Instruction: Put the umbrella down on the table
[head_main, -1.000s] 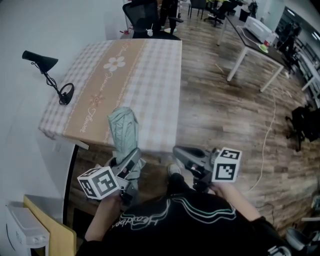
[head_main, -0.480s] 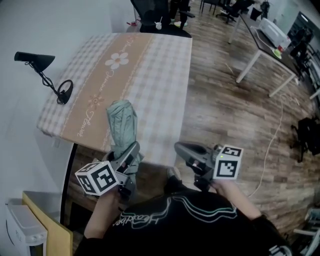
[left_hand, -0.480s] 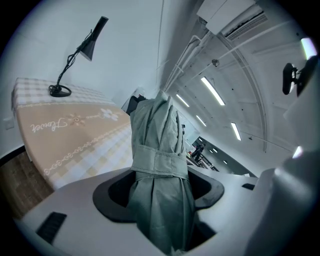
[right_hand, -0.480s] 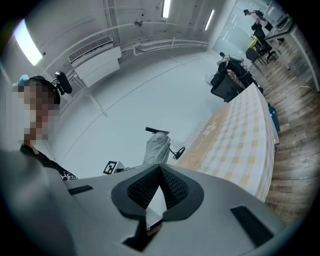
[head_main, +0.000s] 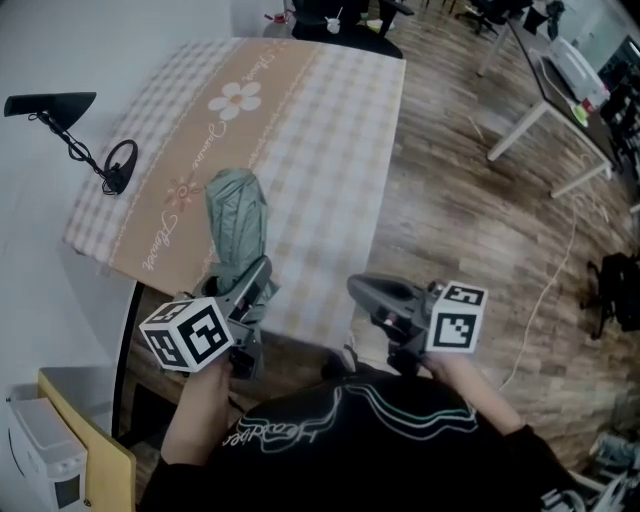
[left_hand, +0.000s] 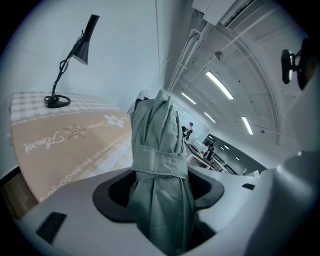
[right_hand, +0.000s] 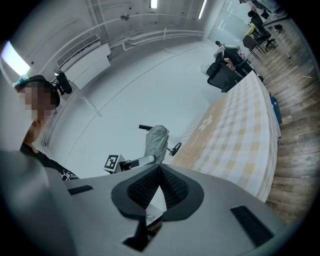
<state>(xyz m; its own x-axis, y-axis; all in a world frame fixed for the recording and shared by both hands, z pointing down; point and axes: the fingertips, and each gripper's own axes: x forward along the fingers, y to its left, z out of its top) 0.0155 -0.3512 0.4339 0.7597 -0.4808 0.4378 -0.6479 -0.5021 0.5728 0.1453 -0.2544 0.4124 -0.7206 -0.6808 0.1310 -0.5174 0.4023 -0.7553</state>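
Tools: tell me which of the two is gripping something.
The left tool, at the head view's left: its jaws clamp the folded grey-green umbrella. The right tool has its jaws shut together with nothing between them.

Wood floor (head_main: 460, 240), white wall (head_main: 130, 30), distant desk (head_main: 545, 85)

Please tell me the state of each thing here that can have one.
umbrella: folded, strap fastened, held in the air.
left gripper: shut on the umbrella.
right gripper: shut, empty.
table: covered by a checked cloth.
desk lamp: upright on the table; lit or not, unclear.
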